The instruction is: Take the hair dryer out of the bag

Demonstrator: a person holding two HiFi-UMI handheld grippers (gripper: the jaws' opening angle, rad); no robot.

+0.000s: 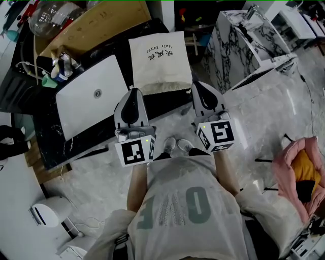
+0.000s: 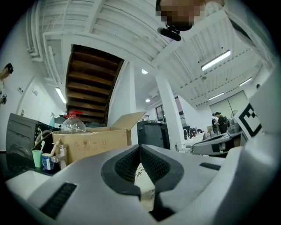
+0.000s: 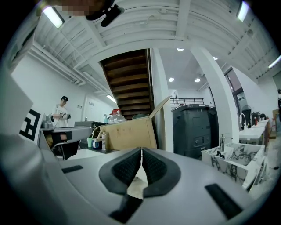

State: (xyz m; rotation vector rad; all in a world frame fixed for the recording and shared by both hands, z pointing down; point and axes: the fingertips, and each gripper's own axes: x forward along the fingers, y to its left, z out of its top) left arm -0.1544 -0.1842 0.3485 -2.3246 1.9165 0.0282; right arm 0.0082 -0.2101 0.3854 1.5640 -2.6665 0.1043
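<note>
A cream cloth bag printed "Hair Dryer" lies flat on the black table, its closed end toward me. No hair dryer shows outside it. My left gripper hovers at the bag's near left corner, jaws shut and empty. My right gripper sits just off the bag's near right corner, also shut with nothing in it. In the left gripper view the shut left gripper shows a strip of the bag below the pads. In the right gripper view the right gripper shows the bag the same way.
A white flat panel lies on the table left of the bag. Behind it are a cardboard box, a clear plastic bottle and small cups. A marble-patterned cabinet stands right of the table. A pink bag sits on the floor.
</note>
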